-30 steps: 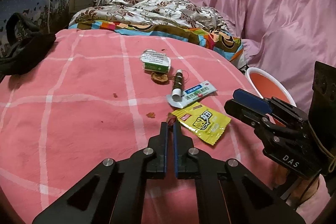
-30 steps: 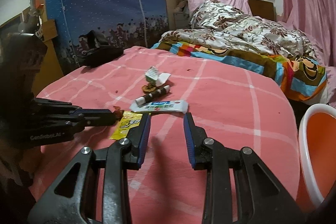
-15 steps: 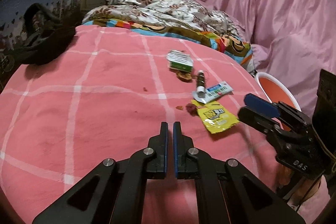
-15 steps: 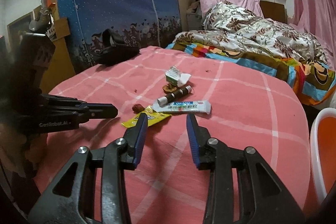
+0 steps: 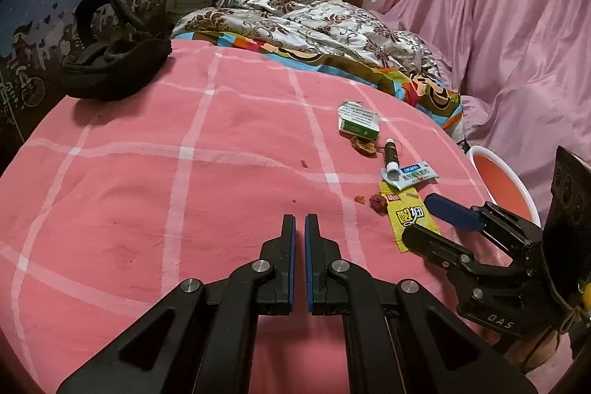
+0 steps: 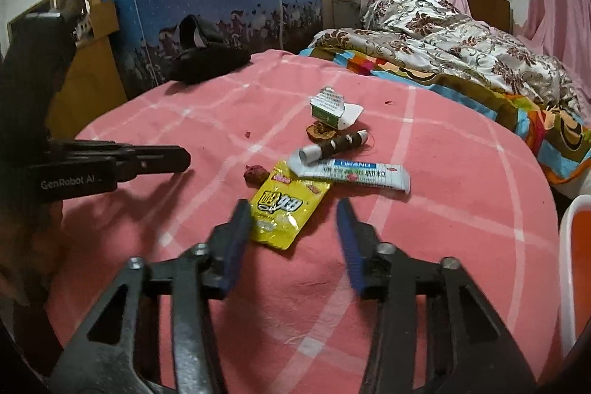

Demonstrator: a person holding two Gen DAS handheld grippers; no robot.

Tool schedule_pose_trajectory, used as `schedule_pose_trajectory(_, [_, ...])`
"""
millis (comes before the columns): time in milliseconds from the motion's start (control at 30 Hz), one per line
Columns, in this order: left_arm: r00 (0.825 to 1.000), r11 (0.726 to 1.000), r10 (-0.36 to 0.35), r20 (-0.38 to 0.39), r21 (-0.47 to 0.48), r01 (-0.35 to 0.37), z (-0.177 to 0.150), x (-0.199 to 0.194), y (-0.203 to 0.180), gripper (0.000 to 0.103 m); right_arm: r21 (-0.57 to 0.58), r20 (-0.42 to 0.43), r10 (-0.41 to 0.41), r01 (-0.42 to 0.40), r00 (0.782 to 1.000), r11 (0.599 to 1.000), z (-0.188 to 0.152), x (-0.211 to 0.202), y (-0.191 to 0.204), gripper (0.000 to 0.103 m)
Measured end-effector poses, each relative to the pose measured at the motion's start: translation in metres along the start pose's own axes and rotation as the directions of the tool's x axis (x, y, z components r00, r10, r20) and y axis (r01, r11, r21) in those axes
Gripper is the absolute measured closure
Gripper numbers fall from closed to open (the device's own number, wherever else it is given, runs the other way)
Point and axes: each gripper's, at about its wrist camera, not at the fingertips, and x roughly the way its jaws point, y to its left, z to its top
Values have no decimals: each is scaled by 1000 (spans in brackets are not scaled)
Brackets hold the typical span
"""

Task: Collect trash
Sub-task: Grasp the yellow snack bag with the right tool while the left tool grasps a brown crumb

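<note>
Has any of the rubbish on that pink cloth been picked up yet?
Not that I can see. The orange bin shows nothing inside. The right tool is open above the yellow wrapper; the left tool is shut and empty. The white sachet, tube and green box remain.

I see a matt pink checked cloth [image 6: 424, 209], a glossy yellow plastic wrapper [image 6: 286, 205] at centre frame, a shiny satin quilt [image 6: 443, 32] upper right, a smooth plastic bin [image 6: 569, 246] at right edge.
</note>
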Motion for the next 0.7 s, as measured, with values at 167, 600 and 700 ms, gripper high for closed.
schedule_pose_trajectory(167, [1000, 1000, -21, 0, 12, 21, -1, 1, -7, 100, -28, -9, -24, 24, 1000, 999, -5, -2, 3, 75])
schedule_pose_trajectory(600, [998, 996, -69, -1, 60, 69, 5, 14, -33, 71, -2, 41, -54, 54, 998, 999, -12, -27, -12, 92])
schedule_pose_trajectory(700, [997, 994, -76, -3, 76, 76, 8, 19, -40, 71, 10, 62, -63, 63, 996, 998, -17, -36, -19, 92])
